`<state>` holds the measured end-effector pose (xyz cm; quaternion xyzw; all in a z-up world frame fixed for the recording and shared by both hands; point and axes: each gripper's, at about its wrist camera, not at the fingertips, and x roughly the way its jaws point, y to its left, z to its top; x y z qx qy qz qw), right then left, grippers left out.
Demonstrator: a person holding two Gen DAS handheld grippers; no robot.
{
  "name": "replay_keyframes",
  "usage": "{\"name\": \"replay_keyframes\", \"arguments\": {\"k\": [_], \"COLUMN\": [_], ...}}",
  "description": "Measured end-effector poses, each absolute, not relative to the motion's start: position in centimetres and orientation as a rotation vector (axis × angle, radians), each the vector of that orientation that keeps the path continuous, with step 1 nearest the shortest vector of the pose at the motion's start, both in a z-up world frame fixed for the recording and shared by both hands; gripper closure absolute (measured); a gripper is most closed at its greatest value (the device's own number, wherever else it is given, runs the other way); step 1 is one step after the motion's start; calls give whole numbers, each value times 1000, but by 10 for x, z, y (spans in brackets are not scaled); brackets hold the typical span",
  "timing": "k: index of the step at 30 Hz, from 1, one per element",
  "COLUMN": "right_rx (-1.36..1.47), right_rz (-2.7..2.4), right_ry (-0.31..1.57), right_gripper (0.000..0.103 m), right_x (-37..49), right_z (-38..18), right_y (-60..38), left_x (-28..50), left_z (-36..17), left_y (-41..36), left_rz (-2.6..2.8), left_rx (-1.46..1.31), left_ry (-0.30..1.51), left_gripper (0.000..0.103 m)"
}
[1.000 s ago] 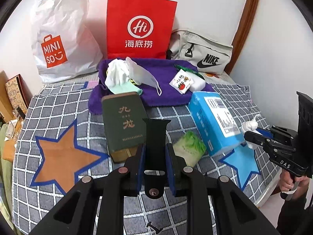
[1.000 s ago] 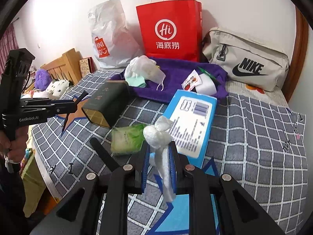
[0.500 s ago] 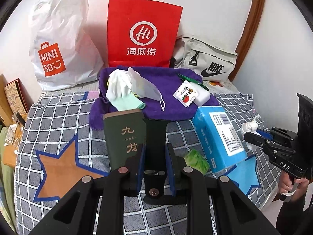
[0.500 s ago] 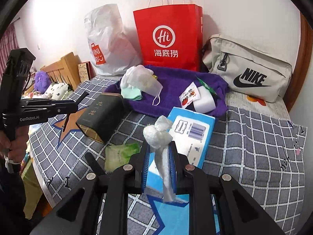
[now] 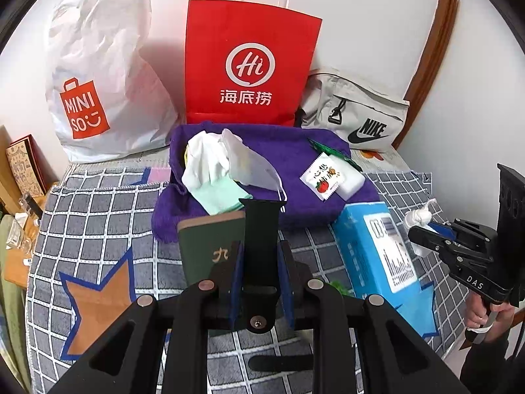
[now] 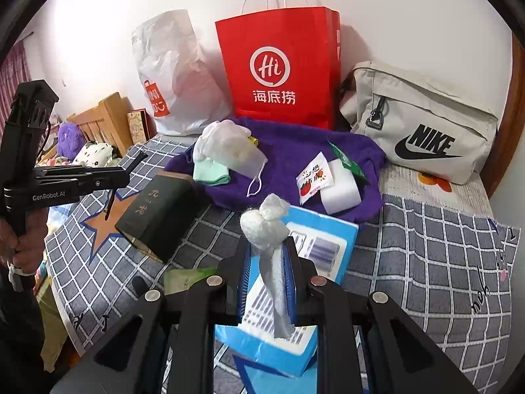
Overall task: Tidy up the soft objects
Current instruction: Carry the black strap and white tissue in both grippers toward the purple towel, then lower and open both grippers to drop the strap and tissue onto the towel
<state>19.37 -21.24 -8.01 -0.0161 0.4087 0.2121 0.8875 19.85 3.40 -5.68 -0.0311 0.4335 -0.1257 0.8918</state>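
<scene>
My right gripper pinching knotted white plastic wad; left gripper pinching black strap. Purple fleece towel upper centre of frame, ahead of both.

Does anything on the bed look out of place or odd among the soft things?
Yes. The dark green box lies tilted on the checked blanket, hard-looking among soft items. The face mask sits crumpled on the purple towel.

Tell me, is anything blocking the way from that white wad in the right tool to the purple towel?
The blue box lies on the bed directly between the white wad and the purple towel. It lies flat and low, so the wad could probably be carried over it.
</scene>
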Motion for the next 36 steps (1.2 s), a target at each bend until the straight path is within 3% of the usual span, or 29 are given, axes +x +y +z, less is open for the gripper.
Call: {"name": "replay_keyframes", "arguments": {"k": [36], "right_rx": [-28], "right_rz": [395], "right_ry": [897], "right_gripper": [84], "right_x": [319], "right_z": [-98], "right_y": [-214], "left_x": [296], "left_z": [-78], "left_y": [58], "left_rz": [-158], "left_rx": [-196], "left_ry": [924], "left_gripper": [83]}}
